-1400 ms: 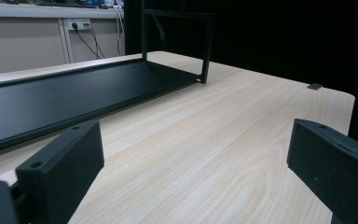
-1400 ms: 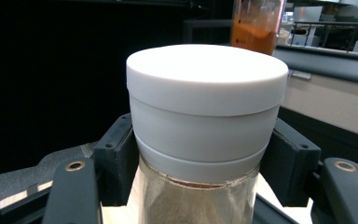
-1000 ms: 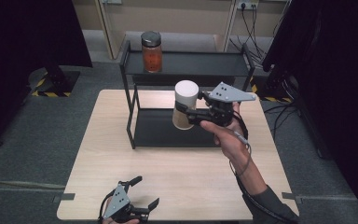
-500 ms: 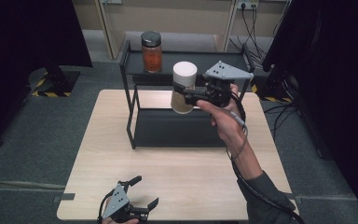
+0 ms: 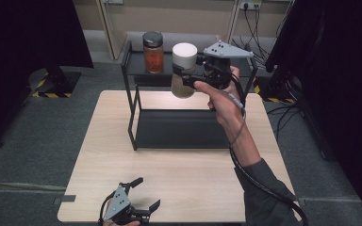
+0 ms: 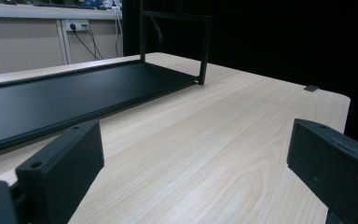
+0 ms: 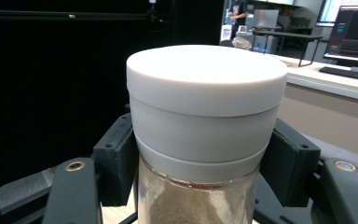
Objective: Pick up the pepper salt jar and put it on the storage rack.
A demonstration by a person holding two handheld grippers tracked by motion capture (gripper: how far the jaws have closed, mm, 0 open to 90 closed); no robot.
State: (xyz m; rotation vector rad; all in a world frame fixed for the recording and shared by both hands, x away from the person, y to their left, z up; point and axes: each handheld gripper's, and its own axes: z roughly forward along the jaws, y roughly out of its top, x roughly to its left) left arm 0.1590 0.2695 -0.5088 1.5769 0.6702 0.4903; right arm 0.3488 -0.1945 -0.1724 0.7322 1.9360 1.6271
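My right gripper (image 5: 185,75) is shut on a glass jar (image 5: 184,70) with a white lid and pale brown powder inside. It hangs in the air at the height of the top shelf of the black two-tier rack (image 5: 136,117), to the right of an orange-filled jar (image 5: 153,52) that stands on that shelf. In the right gripper view the white-lidded jar (image 7: 205,121) sits upright between the two black jaws, gripped just under its lid. My left gripper (image 5: 140,194) rests open near the table's front edge, its jaws wide apart over bare wood (image 6: 205,154).
The rack's lower shelf (image 6: 74,93) is bare and lies close ahead of the left gripper. The light wooden table (image 5: 113,141) stands on grey carpet. Cables and wall sockets (image 5: 250,7) are behind the rack, dark curtains at both sides.
The right gripper has carried the white-lidded jar up and back, from in front of the rack's lower level to the height of the top shelf. The left gripper has not moved.
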